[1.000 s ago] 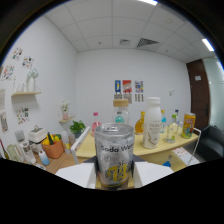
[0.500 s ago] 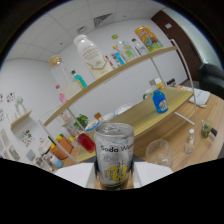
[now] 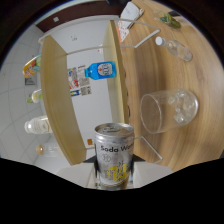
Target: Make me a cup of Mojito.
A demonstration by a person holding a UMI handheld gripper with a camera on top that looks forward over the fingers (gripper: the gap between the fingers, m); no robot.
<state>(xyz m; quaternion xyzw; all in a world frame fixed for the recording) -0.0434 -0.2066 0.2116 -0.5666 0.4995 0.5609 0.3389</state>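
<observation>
A silver soda water can [image 3: 114,147] with an open top is held between my fingers; my gripper [image 3: 114,175] is shut on it. The whole view is rolled about a quarter turn, so can and gripper are tipped sideways relative to the room. A clear glass [image 3: 167,111] with ice cubes in it stands on the wooden table [image 3: 150,65], just beyond the can's mouth and to its right. The can's rim is near the glass's rim, and I cannot tell whether they touch. No liquid shows leaving the can.
Farther along the table are a small clear bottle [image 3: 177,47], something green [image 3: 170,20] and a white object [image 3: 131,12]. A blue bottle [image 3: 102,70] stands at the table's back edge. A wooden shelf [image 3: 55,95] on the wall carries several bottles.
The gripper has kept rolling with the can, from upright a second ago to roughly on its side now. The glass with ice has come in close to the can's mouth.
</observation>
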